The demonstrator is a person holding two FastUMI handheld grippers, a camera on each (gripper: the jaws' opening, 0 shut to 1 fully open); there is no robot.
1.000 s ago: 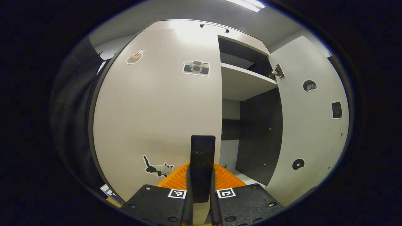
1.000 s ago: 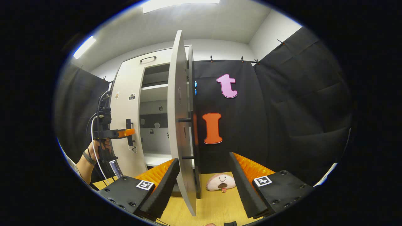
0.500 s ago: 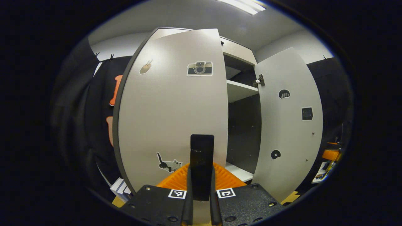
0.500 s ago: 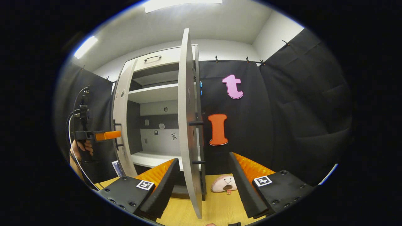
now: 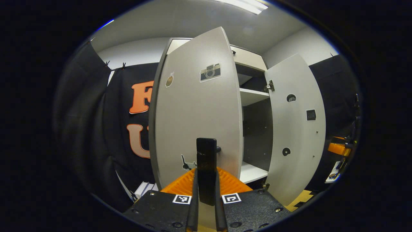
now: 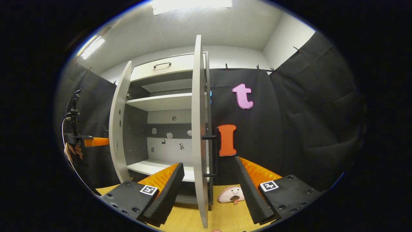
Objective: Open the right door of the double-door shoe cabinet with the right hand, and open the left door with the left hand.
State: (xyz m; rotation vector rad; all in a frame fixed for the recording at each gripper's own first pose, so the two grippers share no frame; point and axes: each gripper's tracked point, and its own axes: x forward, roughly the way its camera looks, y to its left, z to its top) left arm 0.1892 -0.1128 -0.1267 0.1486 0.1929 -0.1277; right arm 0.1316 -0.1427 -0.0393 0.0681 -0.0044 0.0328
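Both doors of the shoe cabinet (image 6: pixel 161 103) stand swung out. At six o'clock in the left gripper view, the left gripper (image 5: pixel 206 196) is clamped narrow on the left door's (image 5: pixel 196 119) black handle (image 5: pixel 206 161). The right gripper (image 6: pixel 207 196) spreads wide, the right door's (image 6: pixel 199 135) edge between its fingers untouched. A plush toy (image 6: pixel 231 194) lies at five o'clock.

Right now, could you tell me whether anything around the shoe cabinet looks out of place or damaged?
One oddity: a small pink smiling plush toy lies on the wooden floor just right of the open white right door. Both doors look intact; the white left door is swung open, its black handle clamped in the left gripper.
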